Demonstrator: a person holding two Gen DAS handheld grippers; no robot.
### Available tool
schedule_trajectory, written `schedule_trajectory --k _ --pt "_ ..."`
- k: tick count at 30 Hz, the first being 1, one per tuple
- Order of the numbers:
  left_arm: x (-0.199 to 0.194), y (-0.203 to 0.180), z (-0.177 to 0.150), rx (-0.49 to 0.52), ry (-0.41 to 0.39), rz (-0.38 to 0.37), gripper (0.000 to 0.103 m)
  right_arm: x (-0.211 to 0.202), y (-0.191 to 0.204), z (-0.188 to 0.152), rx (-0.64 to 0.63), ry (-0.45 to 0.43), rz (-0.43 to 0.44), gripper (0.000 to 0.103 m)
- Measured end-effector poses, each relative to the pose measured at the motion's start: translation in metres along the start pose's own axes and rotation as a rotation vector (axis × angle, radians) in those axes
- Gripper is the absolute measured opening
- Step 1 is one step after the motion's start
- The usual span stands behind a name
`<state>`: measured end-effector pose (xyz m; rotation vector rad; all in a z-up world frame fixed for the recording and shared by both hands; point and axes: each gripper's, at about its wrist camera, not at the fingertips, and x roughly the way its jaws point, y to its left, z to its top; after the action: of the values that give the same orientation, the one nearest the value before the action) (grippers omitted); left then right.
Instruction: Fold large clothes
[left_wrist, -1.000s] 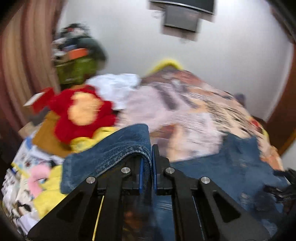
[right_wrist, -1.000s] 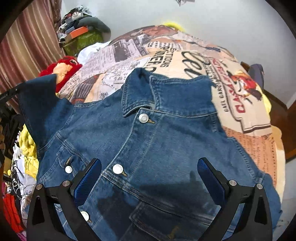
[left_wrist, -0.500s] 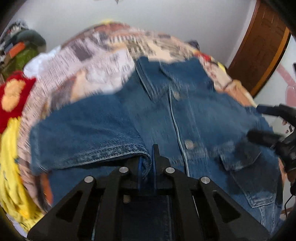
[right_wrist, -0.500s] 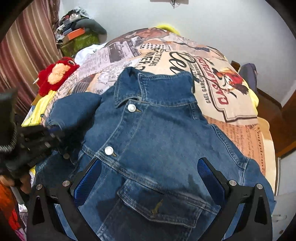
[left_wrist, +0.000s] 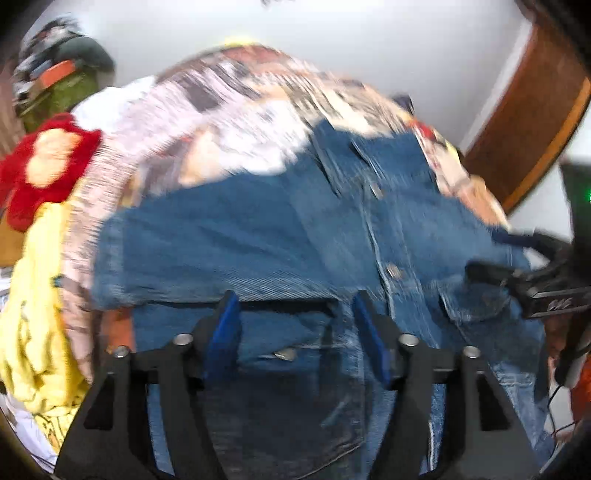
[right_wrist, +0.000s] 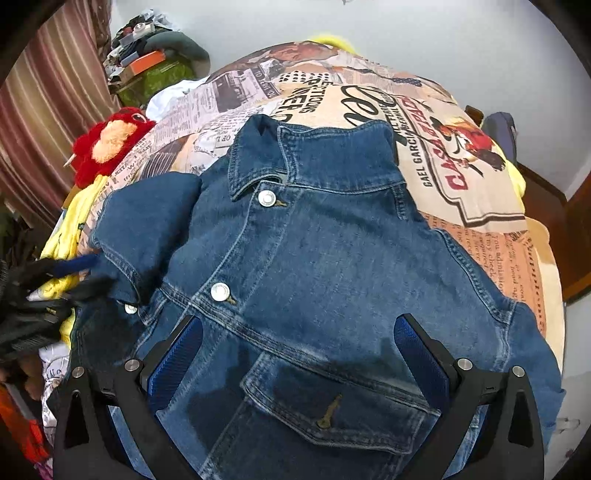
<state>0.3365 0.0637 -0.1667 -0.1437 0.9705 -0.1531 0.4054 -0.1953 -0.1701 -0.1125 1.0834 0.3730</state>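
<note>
A blue denim jacket (right_wrist: 314, 266) lies front-up on the bed, collar at the far end. Its left sleeve (right_wrist: 144, 225) is folded in over the chest; it shows across the left wrist view (left_wrist: 221, 243). My left gripper (left_wrist: 295, 332) is open and empty, just above the jacket below the sleeve's cuff. It shows blurred at the left edge of the right wrist view (right_wrist: 74, 273). My right gripper (right_wrist: 297, 363) is open and empty, above the jacket's chest pocket (right_wrist: 332, 402). It appears at the right of the left wrist view (left_wrist: 517, 266).
The bed has a newspaper-print cover (right_wrist: 443, 147). A red plush toy (right_wrist: 110, 144) and yellow cloth (left_wrist: 37, 314) lie along the bed's left side. A pile of things (right_wrist: 147, 62) stands by the curtain. A wooden door (left_wrist: 535, 110) is at the right.
My left gripper carried the sleeve in over the jacket's front, then opened and let it go. The right gripper stayed open and shifted slightly.
</note>
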Motion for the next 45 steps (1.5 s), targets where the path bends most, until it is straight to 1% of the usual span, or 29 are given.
schedule_trajectory --k 2,3,4,5,7,8,10,11,14,16,20,21,22,23,24,25,26,27,28,29,30,32,34,36,39,41,42,45 --pt "-0.011 0.022 0.006 -0.062 -0.033 0.011 0.078 0.003 0.003 0.004 -0.003 0.0 0.001 0.103" --pt "-0.016 0.038 0.008 -0.106 -0.047 0.019 0.08 0.004 0.005 0.006 -0.005 -0.002 0.003 0.103" --pt "-0.018 0.056 0.01 -0.154 -0.058 0.032 0.081 0.005 0.006 0.008 -0.007 -0.002 0.004 0.103" --pt "-0.018 0.068 0.011 -0.181 -0.059 0.04 0.081 0.006 0.007 0.009 -0.01 -0.003 0.005 0.103" --pt "-0.012 0.105 0.009 -0.282 -0.031 0.062 0.081 0.008 0.011 0.013 -0.015 -0.005 0.007 0.103" --pt "-0.007 0.114 0.008 -0.314 -0.021 0.062 0.081 0.009 0.013 0.015 -0.019 -0.006 0.008 0.103" --pt "0.003 0.141 0.001 -0.406 0.01 0.033 0.081 0.011 0.017 0.018 -0.029 -0.006 0.008 0.103" --pt "0.01 0.156 -0.004 -0.467 0.035 0.002 0.081 0.012 0.019 0.019 -0.033 -0.005 0.008 0.103" --pt "0.034 0.178 -0.017 -0.584 0.093 -0.083 0.081 0.017 0.024 0.021 -0.051 0.003 0.008 0.103" --pt "0.048 0.185 -0.021 -0.633 0.118 -0.127 0.081 0.02 0.028 0.022 -0.062 0.007 0.005 0.103" --pt "0.069 0.191 -0.023 -0.695 0.128 -0.148 0.08 0.023 0.031 0.022 -0.071 0.013 0.002 0.103" --pt "0.073 0.193 -0.022 -0.707 0.125 -0.155 0.077 0.024 0.031 0.022 -0.073 0.013 0.001 0.103" --pt "0.078 0.196 -0.019 -0.726 0.113 -0.166 0.068 0.024 0.031 0.022 -0.074 0.015 -0.001 0.103" --pt "0.078 0.197 -0.017 -0.724 0.103 -0.175 0.056 0.025 0.03 0.021 -0.077 0.016 -0.007 0.103" --pt "0.08 0.198 -0.013 -0.714 0.098 -0.165 0.052 0.025 0.029 0.021 -0.08 0.015 -0.012 0.103" --pt "0.081 0.197 -0.008 -0.689 0.089 -0.137 0.041 0.026 0.028 0.021 -0.082 0.015 -0.019 0.103" --pt "0.08 0.196 -0.005 -0.671 0.083 -0.124 0.034 0.026 0.026 0.021 -0.082 0.016 -0.025 0.103" --pt "0.076 0.193 -0.002 -0.638 0.069 -0.096 0.03 0.026 0.024 0.02 -0.08 0.018 -0.03 0.103" --pt "0.069 0.188 0.003 -0.594 0.046 -0.052 0.022 0.026 0.022 0.02 -0.075 0.018 -0.033 0.103" --pt "0.065 0.186 0.006 -0.564 0.031 -0.025 0.02 0.025 0.019 0.02 -0.067 0.017 -0.032 0.103" --pt "0.055 0.179 0.011 -0.513 0.003 0.021 0.019 0.024 0.016 0.02 -0.057 0.016 -0.03 0.103" --pt "0.039 0.166 0.022 -0.434 -0.04 0.084 0.016 0.021 0.011 0.02 -0.04 0.012 -0.027 0.103" --pt "0.025 0.151 0.033 -0.368 -0.076 0.121 0.015 0.016 0.007 0.02 -0.026 0.004 -0.026 0.103" --pt "0.004 0.125 0.049 -0.281 -0.129 0.149 0.013 0.009 0.002 0.021 -0.013 -0.011 -0.023 0.103" --pt "-0.02 0.088 0.07 -0.177 -0.203 0.149 0.012 -0.007 -0.005 0.021 0.005 -0.043 -0.02 0.103" --pt "-0.034 0.062 0.082 -0.116 -0.247 0.123 0.01 -0.019 -0.011 0.02 0.017 -0.069 -0.018 0.103" --pt "-0.044 0.043 0.089 -0.076 -0.273 0.099 0.01 -0.027 -0.015 0.02 0.025 -0.085 -0.019 0.103" --pt "-0.061 0.0 0.102 0.001 -0.324 0.039 0.01 -0.045 -0.027 0.016 0.046 -0.122 -0.026 0.103"
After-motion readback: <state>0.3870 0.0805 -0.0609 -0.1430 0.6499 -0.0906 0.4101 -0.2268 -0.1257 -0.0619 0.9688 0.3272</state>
